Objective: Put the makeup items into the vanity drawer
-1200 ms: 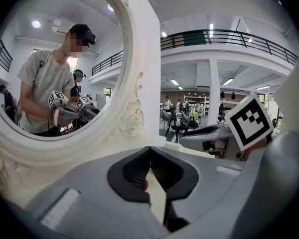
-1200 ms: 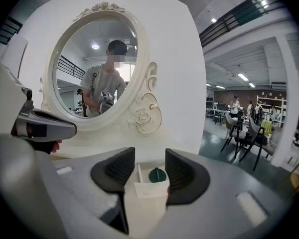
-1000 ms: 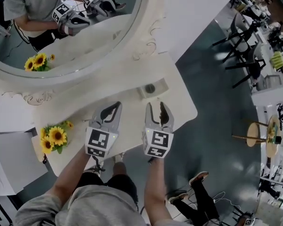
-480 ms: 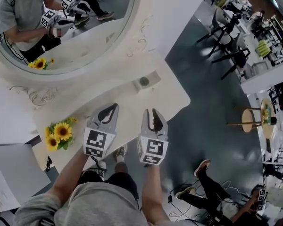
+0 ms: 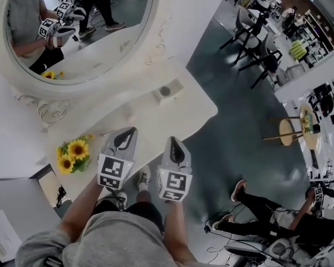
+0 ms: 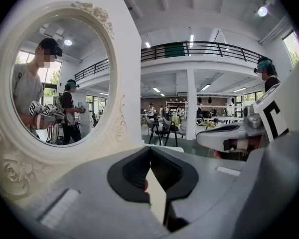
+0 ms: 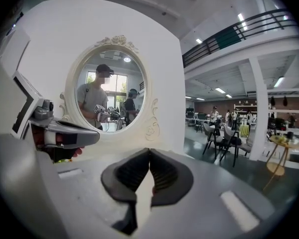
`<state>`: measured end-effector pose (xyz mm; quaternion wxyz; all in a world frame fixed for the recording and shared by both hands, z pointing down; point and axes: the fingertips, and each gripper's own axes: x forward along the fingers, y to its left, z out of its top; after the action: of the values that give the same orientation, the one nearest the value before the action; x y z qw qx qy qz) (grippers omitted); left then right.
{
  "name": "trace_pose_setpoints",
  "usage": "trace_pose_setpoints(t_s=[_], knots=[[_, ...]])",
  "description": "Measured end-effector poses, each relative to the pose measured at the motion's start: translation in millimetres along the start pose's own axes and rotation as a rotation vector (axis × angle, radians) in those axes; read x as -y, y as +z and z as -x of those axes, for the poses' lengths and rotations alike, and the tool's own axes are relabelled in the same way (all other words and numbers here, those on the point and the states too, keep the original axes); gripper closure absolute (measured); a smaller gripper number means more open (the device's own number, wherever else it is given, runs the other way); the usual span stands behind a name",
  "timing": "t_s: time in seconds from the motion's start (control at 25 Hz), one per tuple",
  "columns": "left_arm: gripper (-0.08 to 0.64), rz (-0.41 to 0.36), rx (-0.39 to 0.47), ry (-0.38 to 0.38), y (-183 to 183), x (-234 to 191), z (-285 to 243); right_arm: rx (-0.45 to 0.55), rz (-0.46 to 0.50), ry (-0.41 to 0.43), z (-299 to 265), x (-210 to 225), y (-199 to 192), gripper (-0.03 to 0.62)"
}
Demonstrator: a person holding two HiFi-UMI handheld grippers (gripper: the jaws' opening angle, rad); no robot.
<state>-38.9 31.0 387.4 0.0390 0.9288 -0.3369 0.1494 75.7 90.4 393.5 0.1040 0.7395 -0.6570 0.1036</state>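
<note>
Left claw (image 5: 131, 132) clenched, empty; right claw (image 5: 172, 141) just closed on nothing. Small round makeup item (image 5: 166, 91) far on vanity surface (image 5: 145, 121), near mirror (image 5: 100, 38). We judge pickup not begun; next we open claw, reach.

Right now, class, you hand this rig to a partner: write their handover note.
The left tongs are shut and empty; the right tongs have just closed on nothing. Both hang over the white vanity table's front edge.
A small pale tray holding a dark round piece sits near the oval white-framed mirror; no other makeup shows, and the drawer is out of view.
Done: nothing visibly stowed. Left: find the items, open the drawer, load it.
</note>
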Motion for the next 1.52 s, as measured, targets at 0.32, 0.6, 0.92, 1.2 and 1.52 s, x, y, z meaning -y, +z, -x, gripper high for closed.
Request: trace_pose_setpoints(t_s=[0.32,0.6,0.92,1.2,1.52], knots=[[0.549,-0.022,0.016,-0.026,2,10,20,0.011,0.009,-0.006,26,-15,-2,0.586],[0.549,-0.018,0.016,-0.024,1,9,24,0.015,0.019,0.005,24,-18,2,0.586],[0.549,0.006,0.004,0.042,-5,-14,27,0.007,0.034,0.074,4,-36,2,0.586],[0.549,0.055,-0.033,0.147,-26,-45,31,-0.02,0.064,0.178,-33,-58,-7,0.586],[0.549,0.124,-0.09,0.248,-54,-76,23,-0.071,0.107,0.306,-83,-84,-17,0.586]])
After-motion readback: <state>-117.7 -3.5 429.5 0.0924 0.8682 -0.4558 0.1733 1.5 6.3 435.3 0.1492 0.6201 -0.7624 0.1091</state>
